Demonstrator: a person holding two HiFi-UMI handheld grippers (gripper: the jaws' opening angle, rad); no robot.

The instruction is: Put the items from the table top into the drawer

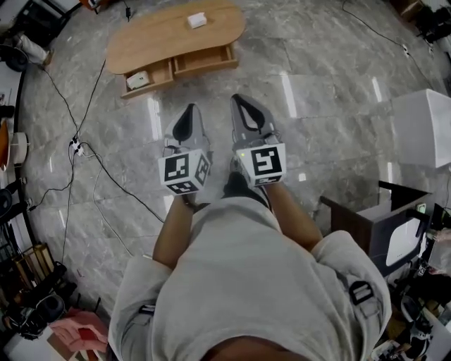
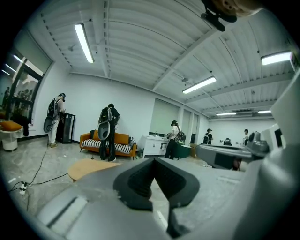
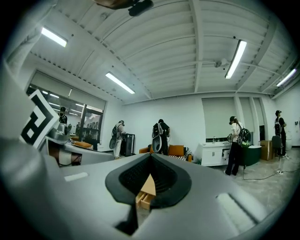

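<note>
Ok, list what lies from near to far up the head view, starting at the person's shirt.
Grey shirt → left tongs and right tongs, side by side, both shut → open drawer holding a white object → wooden table top → white box on it.

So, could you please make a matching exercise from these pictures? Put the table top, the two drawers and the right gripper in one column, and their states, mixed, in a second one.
Things (drawers as the head view shows them):
1. table top
2. left drawer
3. right drawer
4. right gripper

States:
a. open, no item seen inside
b. jaws together, nothing between them
c. a small white box lies on it
d. open, a white object inside

Pairs: 1-c, 2-d, 3-a, 4-b
</note>
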